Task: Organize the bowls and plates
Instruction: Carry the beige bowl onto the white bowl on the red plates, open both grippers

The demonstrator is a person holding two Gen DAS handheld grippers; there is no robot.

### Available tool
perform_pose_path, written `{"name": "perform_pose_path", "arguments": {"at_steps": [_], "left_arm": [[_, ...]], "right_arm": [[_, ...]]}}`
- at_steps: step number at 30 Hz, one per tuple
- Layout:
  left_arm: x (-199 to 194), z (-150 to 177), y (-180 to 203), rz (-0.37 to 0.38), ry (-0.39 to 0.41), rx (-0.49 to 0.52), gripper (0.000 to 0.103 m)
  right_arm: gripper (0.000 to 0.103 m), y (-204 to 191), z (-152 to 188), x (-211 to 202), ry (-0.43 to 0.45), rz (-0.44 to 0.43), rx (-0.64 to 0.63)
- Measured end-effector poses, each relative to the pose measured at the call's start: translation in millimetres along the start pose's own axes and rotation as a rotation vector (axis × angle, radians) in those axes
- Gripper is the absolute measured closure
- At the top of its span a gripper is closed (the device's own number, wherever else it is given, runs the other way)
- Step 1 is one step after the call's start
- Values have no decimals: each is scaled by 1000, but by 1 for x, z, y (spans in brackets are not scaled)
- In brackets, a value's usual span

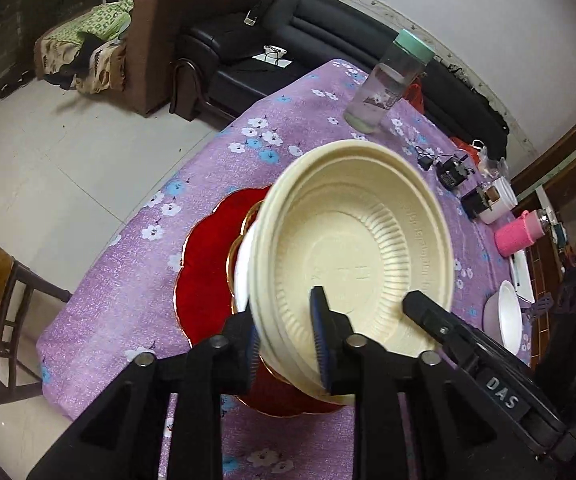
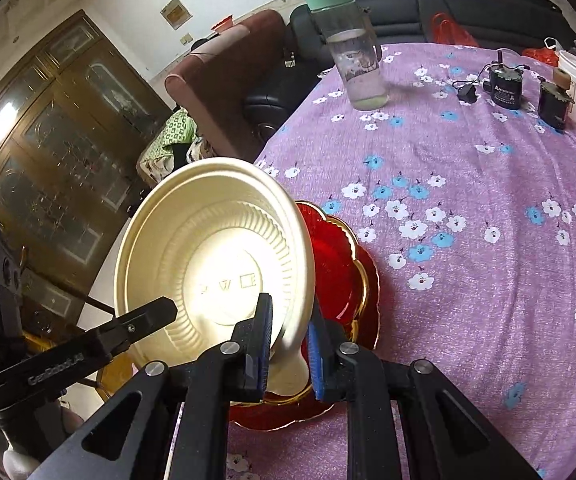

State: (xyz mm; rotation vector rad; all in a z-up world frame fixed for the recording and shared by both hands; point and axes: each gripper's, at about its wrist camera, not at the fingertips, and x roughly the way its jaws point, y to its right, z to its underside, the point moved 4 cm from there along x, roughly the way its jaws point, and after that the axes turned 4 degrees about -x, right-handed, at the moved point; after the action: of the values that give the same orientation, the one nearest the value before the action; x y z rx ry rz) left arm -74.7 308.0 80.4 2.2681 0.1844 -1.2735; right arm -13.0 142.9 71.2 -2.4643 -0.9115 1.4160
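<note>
A: What could go wrong here?

B: The cream bowl (image 1: 352,256) is held tilted above the red plates (image 1: 204,276) by its rim on both sides. The left gripper (image 1: 288,348) has its jaws around the near rim, but a gap seems to be left on one side, so that grip may be loose. The right gripper (image 2: 290,350) is pinched on the opposite rim. If one side is let go too soon, the bowl could swing or be dropped onto the plates.

A: And the count?

B: One cream bowl is seen, with a white bowl (image 1: 244,264) under it; two red plates appear stacked on the table (image 2: 468,280). One bottle (image 2: 352,48) is seen.
</note>
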Motion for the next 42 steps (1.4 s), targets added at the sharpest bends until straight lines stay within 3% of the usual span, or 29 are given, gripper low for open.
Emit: {"name": "perform_pose_path", "arguments": {"at_steps": [3, 4, 5, 12, 20, 24, 30, 37, 42], "left_arm": [[-4, 4, 3, 17, 3, 12, 55], [-7, 4, 4, 14, 14, 14, 42], [-10, 3, 4, 12, 26, 13, 35], [-24, -9, -9, 51, 89, -17, 35], [-44, -5, -23, 21, 183, -40, 34], [-49, -6, -28, 23, 203, -51, 34], [-48, 2, -34, 38, 194, -55, 34], [-71, 28, -29, -55, 328, 2, 33], [-90, 50, -7, -147, 488, 75, 33]], "right_arm": [[85, 0, -1, 4, -9, 6, -8], [85, 0, 0, 5, -11, 8, -10], [85, 1, -1, 6, -14, 16, -14], [85, 5, -4, 11, -16, 15, -21], [84, 6, -2, 8, 15, 41, -9], [67, 11, 0, 3, 25, 42, 4], [63, 20, 0, -7, 40, 55, 18], [60, 28, 4, -32, 111, 51, 32], [59, 35, 16, -56, 196, 67, 32]]}}
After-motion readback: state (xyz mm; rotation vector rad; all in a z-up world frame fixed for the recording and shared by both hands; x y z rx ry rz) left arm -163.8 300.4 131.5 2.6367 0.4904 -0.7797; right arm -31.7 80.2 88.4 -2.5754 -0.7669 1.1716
